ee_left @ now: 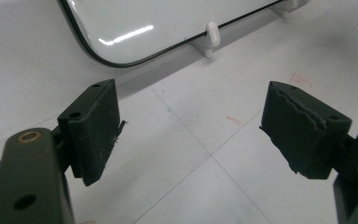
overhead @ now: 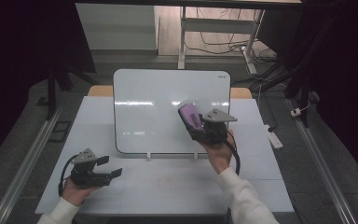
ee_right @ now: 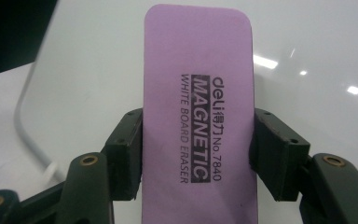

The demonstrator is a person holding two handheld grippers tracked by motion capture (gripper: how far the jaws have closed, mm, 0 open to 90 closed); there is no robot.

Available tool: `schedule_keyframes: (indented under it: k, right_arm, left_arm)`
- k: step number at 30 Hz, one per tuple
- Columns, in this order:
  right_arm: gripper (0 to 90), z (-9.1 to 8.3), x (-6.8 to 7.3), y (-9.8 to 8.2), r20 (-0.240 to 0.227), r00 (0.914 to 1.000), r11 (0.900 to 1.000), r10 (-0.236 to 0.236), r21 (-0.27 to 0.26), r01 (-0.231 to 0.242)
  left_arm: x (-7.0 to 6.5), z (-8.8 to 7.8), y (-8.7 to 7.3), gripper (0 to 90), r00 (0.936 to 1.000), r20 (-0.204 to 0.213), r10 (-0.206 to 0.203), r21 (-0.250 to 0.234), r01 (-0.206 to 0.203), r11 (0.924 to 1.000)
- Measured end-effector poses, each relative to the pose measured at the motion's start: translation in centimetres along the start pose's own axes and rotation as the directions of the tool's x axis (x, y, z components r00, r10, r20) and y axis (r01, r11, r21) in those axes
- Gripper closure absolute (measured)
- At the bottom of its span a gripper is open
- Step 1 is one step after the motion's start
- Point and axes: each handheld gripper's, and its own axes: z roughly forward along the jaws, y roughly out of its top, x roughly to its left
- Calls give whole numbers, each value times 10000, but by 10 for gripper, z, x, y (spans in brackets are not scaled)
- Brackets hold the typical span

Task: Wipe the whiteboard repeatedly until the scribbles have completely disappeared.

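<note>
Flat purple rectangular whiteboard eraser (ee_right: 197,116) with rounded corners, printed "deli MAGNETIC WHITE BOARD ERASER No. 7840" in black, stood upright in the middle of the right gripper view. Was clamped on both long edges by the right gripper (ee_right: 197,154), one black jaw pressed to each side. Seen in the high view right of centre (overhead: 190,115), tilted up and to the left, held over the right part of a glossy white rectangular whiteboard with a thin dark rim (overhead: 168,109). Could not tell whether the eraser face touched the board or hovered just above it.

Right gripper (overhead: 200,125) held from below by a hand in a white sleeve (overhead: 219,151), with a grey three-cornered plate on top and a black cable looping down the right side.

Whiteboard propped on small white clips (ee_left: 211,35) along its lower edge, on a white tabletop (overhead: 168,186) marked with faint seams.

Left gripper (overhead: 109,166) at the lower left of the high view, gripped by the other hand (overhead: 77,189), low over the table and well apart from the board. Jaws spread wide with nothing between them; in the left gripper view (ee_left: 191,135), bare tabletop (ee_left: 200,154) lay in the gap, with the board's rounded corner (ee_left: 121,32) at upper left.
</note>
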Motion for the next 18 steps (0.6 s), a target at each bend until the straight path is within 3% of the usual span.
schedule_keyframes:
  k: [6, 18]
  right_arm:
    - [397, -17, 7, -18, -474, 9988, 9999, -96, 69, 99]
    - [396, -27, 17, -34, -1253, 9917, 9995, -304, 11, 308]
  left_arm:
    - [-2, 3, 3, 204, 9999, 46, 112, -40, -112, 9999]
    - [-3, 4, 5, 211, 9987, 349, 385, -207, -378, 9991]
